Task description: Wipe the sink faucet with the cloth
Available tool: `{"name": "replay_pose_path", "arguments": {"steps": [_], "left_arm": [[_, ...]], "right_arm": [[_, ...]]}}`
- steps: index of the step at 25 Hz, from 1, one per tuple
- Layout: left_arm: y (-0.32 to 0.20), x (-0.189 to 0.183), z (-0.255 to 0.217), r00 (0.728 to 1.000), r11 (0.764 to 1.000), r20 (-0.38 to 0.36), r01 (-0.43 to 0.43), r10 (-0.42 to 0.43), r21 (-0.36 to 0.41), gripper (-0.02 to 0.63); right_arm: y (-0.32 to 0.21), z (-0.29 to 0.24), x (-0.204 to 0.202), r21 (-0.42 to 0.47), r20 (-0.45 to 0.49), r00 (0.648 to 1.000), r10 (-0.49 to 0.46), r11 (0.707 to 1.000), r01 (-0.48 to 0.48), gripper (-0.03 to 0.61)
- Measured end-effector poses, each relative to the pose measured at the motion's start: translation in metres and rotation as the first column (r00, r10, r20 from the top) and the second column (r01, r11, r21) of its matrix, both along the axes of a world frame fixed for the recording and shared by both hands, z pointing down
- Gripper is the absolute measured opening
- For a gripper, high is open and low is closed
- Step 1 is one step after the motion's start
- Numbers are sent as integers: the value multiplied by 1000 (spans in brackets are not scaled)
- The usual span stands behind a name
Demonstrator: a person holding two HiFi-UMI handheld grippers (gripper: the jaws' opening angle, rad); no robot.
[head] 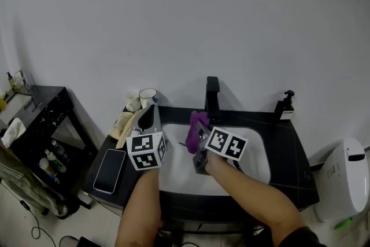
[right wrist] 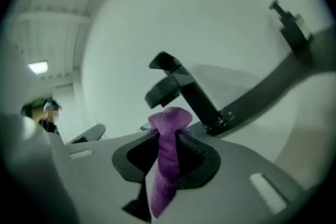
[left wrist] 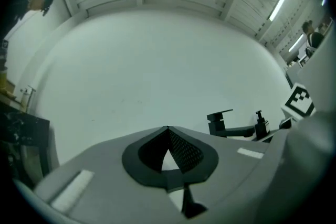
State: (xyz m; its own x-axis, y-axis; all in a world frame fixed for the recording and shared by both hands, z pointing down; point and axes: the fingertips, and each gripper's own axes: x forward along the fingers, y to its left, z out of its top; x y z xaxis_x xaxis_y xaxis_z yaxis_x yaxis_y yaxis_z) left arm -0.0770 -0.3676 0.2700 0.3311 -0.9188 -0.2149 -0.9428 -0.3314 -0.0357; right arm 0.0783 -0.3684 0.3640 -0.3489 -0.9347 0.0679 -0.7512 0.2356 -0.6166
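The right claw (right wrist: 169,136) is gripping the purple cloth (right wrist: 164,170) over the sink (head: 254,158), its bunched tip sitting close to the black faucet (right wrist: 181,86); the left claw (left wrist: 168,150) is idling closed, empty. I'd be pressing that tip on the spout and sweeping along it. Whether they're touching is proving hard to tell

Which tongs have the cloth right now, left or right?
The right tongs: their jaws are clamped on the purple cloth, in front of the black faucet. The left tongs are shut with nothing between them.
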Motion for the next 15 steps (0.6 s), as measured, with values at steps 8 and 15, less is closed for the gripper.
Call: {"name": "replay_pose_path", "arguments": {"steps": [8, 15], "left_arm": [[10, -26, -24, 995, 995, -89, 47, -39, 86, 17], [21, -39, -43, 985, 988, -171, 58, -33, 141, 17]], "right_arm": [[-44, -31, -20, 135, 424, 883, 204, 949, -284, 74], [-72, -88, -3, 190, 597, 762, 252, 878, -439, 72]]}}
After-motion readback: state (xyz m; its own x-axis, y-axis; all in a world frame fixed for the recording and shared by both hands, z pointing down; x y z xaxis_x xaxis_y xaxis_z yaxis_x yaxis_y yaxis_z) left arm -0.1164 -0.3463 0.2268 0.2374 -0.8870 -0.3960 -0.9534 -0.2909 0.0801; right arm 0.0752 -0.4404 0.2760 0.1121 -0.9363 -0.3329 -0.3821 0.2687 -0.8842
